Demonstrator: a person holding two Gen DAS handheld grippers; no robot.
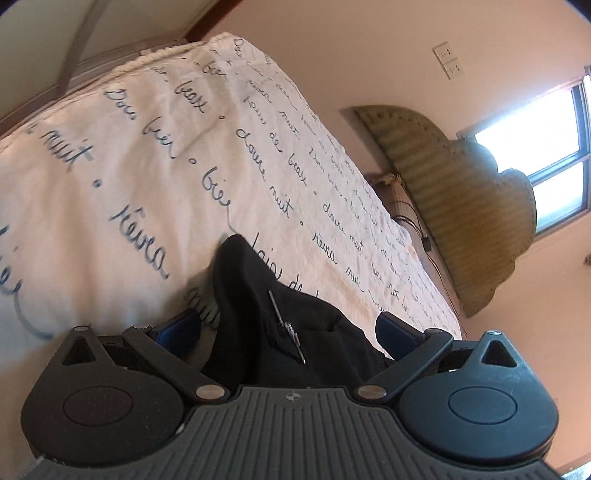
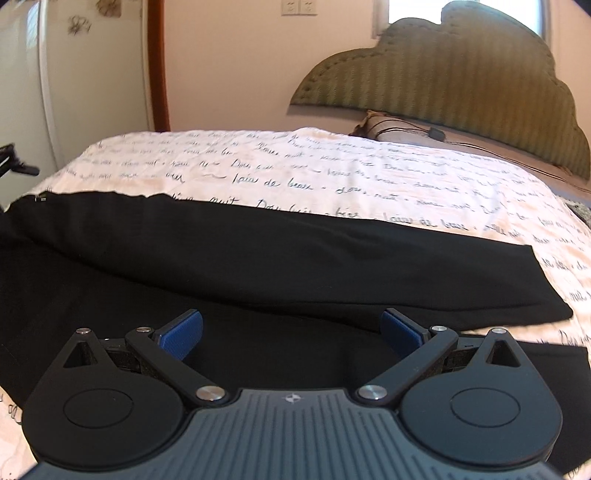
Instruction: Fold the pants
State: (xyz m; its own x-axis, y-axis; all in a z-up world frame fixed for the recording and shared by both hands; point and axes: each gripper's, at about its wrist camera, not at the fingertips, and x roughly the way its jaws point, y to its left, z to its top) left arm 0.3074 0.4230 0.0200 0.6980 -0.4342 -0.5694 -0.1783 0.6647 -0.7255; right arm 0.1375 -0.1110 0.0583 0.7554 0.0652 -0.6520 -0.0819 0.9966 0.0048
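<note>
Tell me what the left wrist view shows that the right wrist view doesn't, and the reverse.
Only the left wrist view shows a bunched part of the black pants with a zipper between the open left gripper fingers, and a bright window. Only the right wrist view shows the pants spread flat, the open right gripper over them, and a wooden door frame. Both share the script-printed bedspread, green headboard and wall outlets.

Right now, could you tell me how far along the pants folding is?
Early. Done: the black pants are laid lengthwise across the script-print bedspread, legs roughly one over the other. In hand: the left hand-held gripper is open around a bunched part with the zipper, not clamped. The right hand-held gripper hovers open over the legs. Left: gripping and folding the pants over; no crosswise fold shows yet.
</note>
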